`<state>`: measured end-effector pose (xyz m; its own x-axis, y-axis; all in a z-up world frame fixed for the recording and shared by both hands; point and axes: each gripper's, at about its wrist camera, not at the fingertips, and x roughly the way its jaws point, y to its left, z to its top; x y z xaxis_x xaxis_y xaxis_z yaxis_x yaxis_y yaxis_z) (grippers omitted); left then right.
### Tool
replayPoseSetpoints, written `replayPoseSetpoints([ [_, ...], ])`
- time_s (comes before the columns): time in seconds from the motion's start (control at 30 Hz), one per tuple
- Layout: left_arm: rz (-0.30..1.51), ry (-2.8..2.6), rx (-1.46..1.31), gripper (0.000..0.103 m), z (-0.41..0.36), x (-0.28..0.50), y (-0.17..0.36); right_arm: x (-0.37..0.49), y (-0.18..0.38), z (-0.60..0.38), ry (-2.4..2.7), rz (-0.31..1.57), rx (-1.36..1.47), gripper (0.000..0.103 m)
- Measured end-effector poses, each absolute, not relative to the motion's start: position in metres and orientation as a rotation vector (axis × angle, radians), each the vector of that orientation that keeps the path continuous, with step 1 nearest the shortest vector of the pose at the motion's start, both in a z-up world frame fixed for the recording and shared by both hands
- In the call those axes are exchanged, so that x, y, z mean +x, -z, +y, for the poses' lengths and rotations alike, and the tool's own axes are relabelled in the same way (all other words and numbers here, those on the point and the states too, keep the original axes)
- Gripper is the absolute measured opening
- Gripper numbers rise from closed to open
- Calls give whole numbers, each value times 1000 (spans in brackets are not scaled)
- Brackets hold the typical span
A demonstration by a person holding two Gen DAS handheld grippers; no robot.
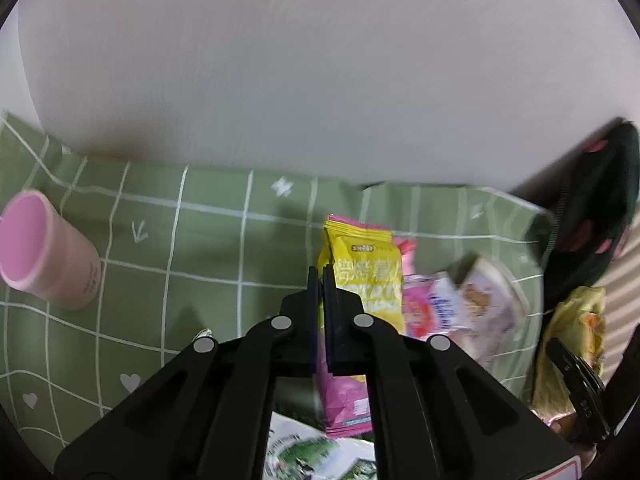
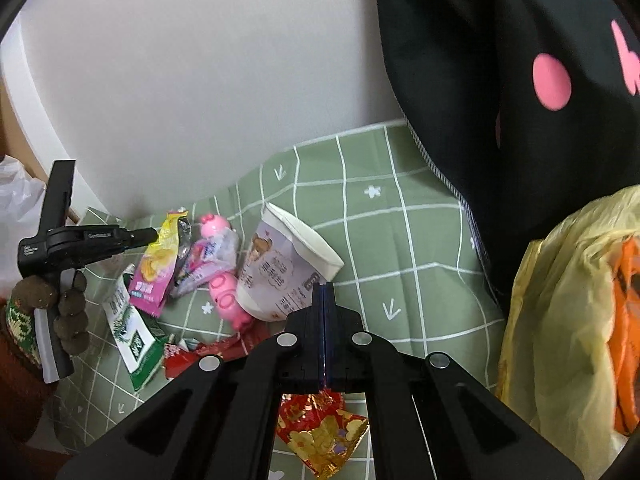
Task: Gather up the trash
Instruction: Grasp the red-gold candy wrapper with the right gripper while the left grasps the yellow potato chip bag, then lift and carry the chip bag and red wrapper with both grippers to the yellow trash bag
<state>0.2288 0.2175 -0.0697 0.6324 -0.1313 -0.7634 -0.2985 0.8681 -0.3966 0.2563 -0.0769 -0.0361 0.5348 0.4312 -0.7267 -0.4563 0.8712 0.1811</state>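
Left tongs [image 1: 319, 276]: clamped on yellow-pink snack packet [image 1: 368, 276], frame centre. Right tongs [image 2: 323, 292]: clamped on red-gold foil wrapper [image 2: 324, 436], bottom centre. Paper cup [image 2: 280, 268] lies on green checked tabletop [image 2: 400, 240].

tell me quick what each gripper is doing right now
Left gripper: shut on the yellow and pink snack packet.
Right gripper: shut on the red and gold foil wrapper.
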Motion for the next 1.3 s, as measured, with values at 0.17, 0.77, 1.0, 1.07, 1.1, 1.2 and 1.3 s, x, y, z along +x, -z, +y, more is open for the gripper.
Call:
replayPoseSetpoints([
  [0.17,811,-49,-498,2,208,214,45,247,21,-79,-537,804,-34,2],
  [0.77,710,24,-354,2,171,199,4,218,59,-87,-635,919,-94,48],
  [1.0,702,14,-366,2,178,195,3,214,97,-94,-612,1018,-167,48],
  [1.07,703,15,-365,2,178,195,3,218,105,-97,-601,1050,-143,48],
  [1.1,704,17,-366,2,177,195,3,218,107,-97,-594,1056,-148,48],
  [1.2,703,24,-362,2,174,195,2,215,106,-98,-572,1041,-182,27],
  [1.3,696,31,-353,2,171,194,0,209,89,-104,-563,971,-161,23],
])
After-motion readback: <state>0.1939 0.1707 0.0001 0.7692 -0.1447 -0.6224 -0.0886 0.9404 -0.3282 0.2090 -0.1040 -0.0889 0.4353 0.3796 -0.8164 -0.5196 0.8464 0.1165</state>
